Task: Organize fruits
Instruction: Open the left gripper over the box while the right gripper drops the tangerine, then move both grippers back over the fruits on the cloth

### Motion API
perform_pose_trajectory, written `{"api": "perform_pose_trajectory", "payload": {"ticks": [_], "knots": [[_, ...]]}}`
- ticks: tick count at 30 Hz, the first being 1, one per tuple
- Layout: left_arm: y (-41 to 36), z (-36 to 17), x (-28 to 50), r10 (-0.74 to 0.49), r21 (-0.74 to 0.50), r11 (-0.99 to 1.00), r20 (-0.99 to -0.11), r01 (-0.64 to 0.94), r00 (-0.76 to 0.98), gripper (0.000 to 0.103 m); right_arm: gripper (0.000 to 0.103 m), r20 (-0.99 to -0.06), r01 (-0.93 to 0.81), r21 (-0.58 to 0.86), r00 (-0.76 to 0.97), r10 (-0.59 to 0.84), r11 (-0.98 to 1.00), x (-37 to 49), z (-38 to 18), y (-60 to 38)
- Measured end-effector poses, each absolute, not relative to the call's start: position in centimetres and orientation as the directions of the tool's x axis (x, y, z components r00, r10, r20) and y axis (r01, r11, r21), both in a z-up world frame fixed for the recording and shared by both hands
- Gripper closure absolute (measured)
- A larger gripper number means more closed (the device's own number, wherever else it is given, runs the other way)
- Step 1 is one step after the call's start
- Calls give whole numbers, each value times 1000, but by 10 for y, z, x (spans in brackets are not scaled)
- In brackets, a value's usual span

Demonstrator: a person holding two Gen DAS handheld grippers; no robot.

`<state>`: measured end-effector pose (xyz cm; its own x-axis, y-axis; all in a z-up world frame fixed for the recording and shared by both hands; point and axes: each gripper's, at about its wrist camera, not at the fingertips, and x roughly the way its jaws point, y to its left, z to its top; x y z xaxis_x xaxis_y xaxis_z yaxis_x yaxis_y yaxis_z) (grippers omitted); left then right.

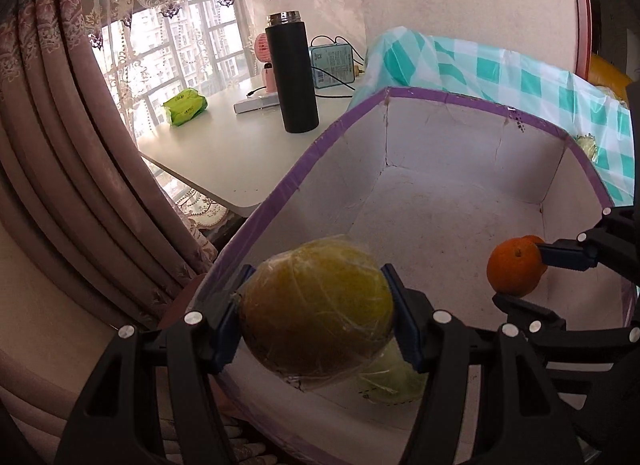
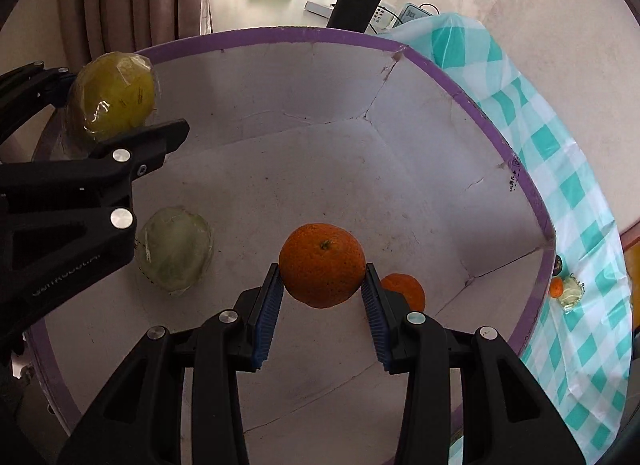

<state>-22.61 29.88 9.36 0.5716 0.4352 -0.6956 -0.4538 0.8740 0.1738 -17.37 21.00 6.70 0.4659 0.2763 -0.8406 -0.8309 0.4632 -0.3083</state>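
- Checked teal tablecloth [image 2: 576, 249] lies beside purple-rimmed white box [image 2: 280, 35].
- White desk [image 1: 224, 153] by curtained window [image 1: 188, 41].
- Left gripper [image 1: 316, 317] pinches wrapped yellow fruit [image 1: 316, 313]; right gripper [image 2: 322, 297] pinches orange [image 2: 322, 265].

Daylight pours in from the window [image 1: 192, 45] at ten to eleven o'clock in the left wrist view, blowing out the panes and laying a bright sheen across the white desk [image 1: 224, 145], while the curtain [image 1: 80, 145] at nine o'clock sits in dim, brownish shade. Inside the white box [image 2: 320, 169] the light is soft and even, with faint shadows under the fruit and small glints of glare on the plastic wrap of the yellow fruit [image 2: 112, 93]. Both views bend strongly toward the edges, curving the box's purple rim, and fall to black in the corners; the near black gripper bodies at six o'clock look slightly soft.
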Motion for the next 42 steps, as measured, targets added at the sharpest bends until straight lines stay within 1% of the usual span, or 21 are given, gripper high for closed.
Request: {"api": "perform_pose_trajectory", "payload": {"ticks": [3, 9, 10, 11, 12, 13, 14, 15, 16, 17, 20, 28, 32, 34, 36, 38, 42], "knots": [[292, 83, -218, 457, 259, 875, -720, -408, 522, 40, 63, -855, -836, -326, 459, 239, 441, -171, 61, 213], [293, 76, -208, 440, 283, 885, -768, -371, 465, 38, 62, -860, -829, -342, 466, 207, 442, -165, 59, 211], [294, 75, -206, 437, 280, 886, -772, -370, 461, 37, 56, -857, -827, -343, 470, 212, 444, -165, 60, 211], [294, 75, -205, 435, 277, 886, -773, -373, 461, 32, 48, -855, -826, -342, 472, 217, 448, -165, 62, 210], [294, 76, -205, 432, 269, 886, -773, -377, 464, 28, 44, -851, -823, -343, 476, 223, 452, -166, 63, 209], [294, 77, -205, 431, 265, 886, -774, -381, 464, 24, 34, -845, -820, -346, 484, 228, 456, -167, 65, 208], [294, 78, -205, 438, 269, 883, -769, -386, 466, 17, 30, -838, -815, -353, 493, 232, 459, -169, 67, 208], [293, 79, -205, 441, 271, 882, -766, -386, 467, 14, 26, -831, -809, -362, 505, 233, 463, -169, 68, 206], [292, 79, -205, 446, 276, 879, -764, -389, 467, 13, 23, -822, -801, -375, 520, 232, 467, -171, 70, 205], [293, 79, -205, 460, 288, 872, -761, -397, 458, 9, 19, -812, -792, -390, 536, 229, 470, -172, 70, 205], [295, 78, -204, 465, 291, 868, -759, -402, 456, 7, 18, -776, -757, -442, 592, 218, 480, -176, 72, 203], [308, 80, -192, 450, 271, 876, -754, -398, 478, 8, 18, -728, -702, -412, 637, 253, 582, -174, 81, 208], [310, 82, -192, 445, 257, 876, -756, -408, 480, 8, 18, -697, -683, -433, 667, 262, 588, -177, 85, 210], [306, 87, -196, 470, 274, 862, -746, -426, 472, 8, 18, -670, -668, -451, 691, 271, 592, -177, 88, 205], [300, 98, -200, 505, 299, 845, -717, -442, 480, 6, 18, -641, -650, -427, 708, 296, 629, -174, 98, 192], [292, 113, -204, 548, 322, 823, -670, -469, 501, 5, 18, -601, -642, -357, 714, 360, 678, -169, 116, 174], [265, 157, -216, 568, 265, 815, -542, -515, 619, 3, 18, -494, -600, -262, 756, 429, 756, -165, 144, 132]]}}
